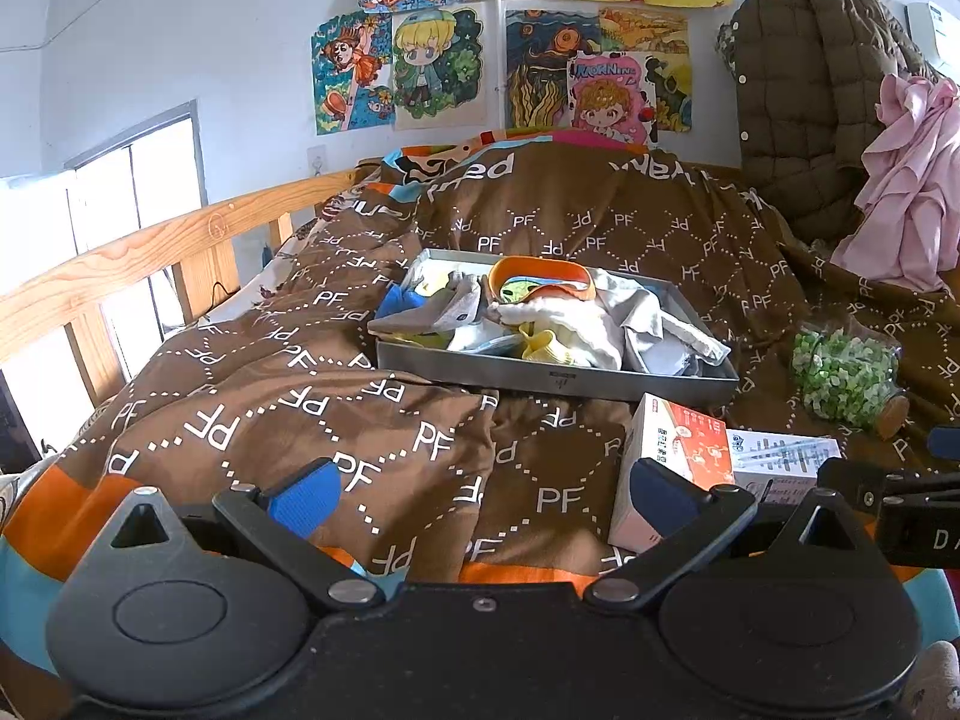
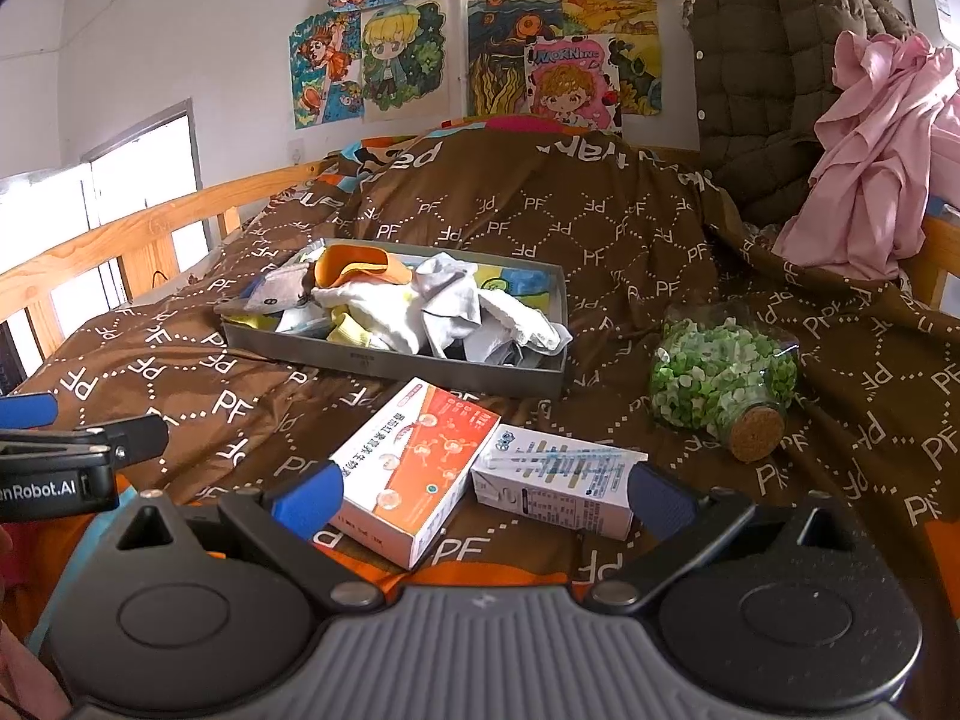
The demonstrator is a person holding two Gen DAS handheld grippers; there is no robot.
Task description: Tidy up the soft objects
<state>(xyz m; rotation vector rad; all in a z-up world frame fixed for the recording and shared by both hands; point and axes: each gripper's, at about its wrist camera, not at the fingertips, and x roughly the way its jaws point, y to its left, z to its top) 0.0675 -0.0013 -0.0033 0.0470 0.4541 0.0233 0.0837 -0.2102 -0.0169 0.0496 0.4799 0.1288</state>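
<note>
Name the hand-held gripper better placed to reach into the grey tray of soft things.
Left, probably. The left hand-held gripper faces the grey tray over bare quilt; two cartons lie before the right hand-held gripper.

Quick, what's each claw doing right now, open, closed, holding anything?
Left claw: open, holding nothing, above the brown quilt.
Right claw: open, holding nothing.

A brown duvet [image 2: 600,228] printed with white "PF" letters covers the bed, with a wooden bed rail [image 1: 144,252] along its left side. On it lie an orange-and-white carton [image 2: 414,468] just beside a white carton [image 2: 558,480], and a corked glass jar [image 2: 720,384] of green pieces on its side. Drawings [image 2: 408,54] hang on the wall; an olive quilted jacket [image 2: 762,78] and pink cloth [image 2: 876,144] hang at right.
</note>
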